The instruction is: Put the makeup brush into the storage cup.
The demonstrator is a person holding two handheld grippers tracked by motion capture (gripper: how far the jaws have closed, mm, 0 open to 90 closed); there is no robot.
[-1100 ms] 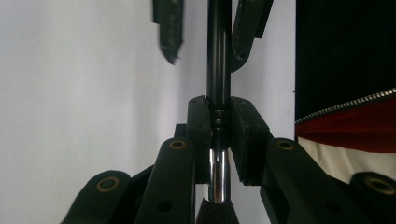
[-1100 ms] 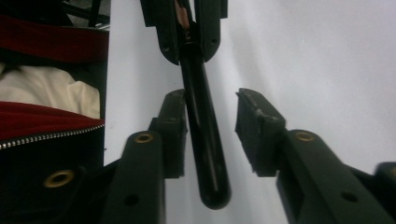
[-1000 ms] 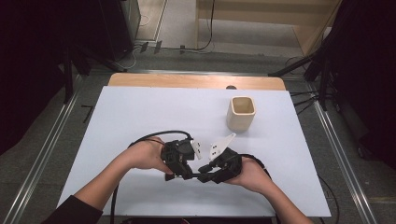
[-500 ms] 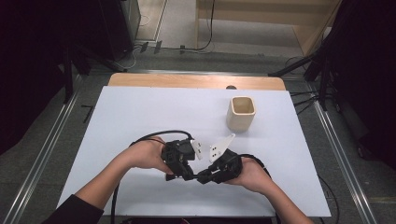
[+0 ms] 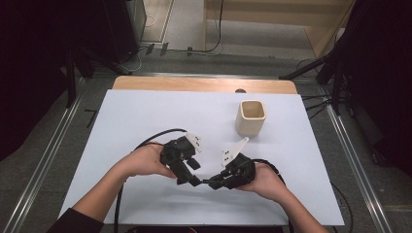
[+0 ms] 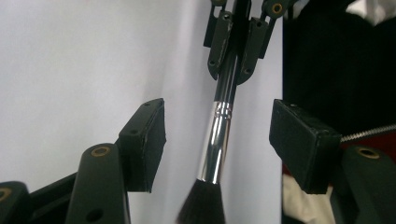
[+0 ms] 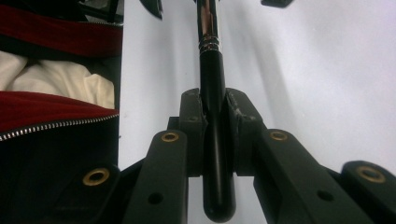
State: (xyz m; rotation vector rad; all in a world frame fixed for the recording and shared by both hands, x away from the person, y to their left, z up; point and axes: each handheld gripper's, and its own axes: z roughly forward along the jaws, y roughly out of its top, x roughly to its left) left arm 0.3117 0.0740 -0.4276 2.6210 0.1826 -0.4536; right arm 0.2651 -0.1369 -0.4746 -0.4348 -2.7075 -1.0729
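Near edge of the bench (image 5: 145, 111): the two tongs meet tip to tip, a makeup brush (image 6: 219, 135) bridging them; right tongs (image 7: 214, 121) clamped on its black handle, brush held level just above the white surface; left tongs (image 6: 217, 140) have just been opening, pads standing clear on either side of the silver ferrule, bristles toward the left hand (image 5: 143, 162); farther back, well apart, a beige square cup (image 5: 251, 118) stands upright.
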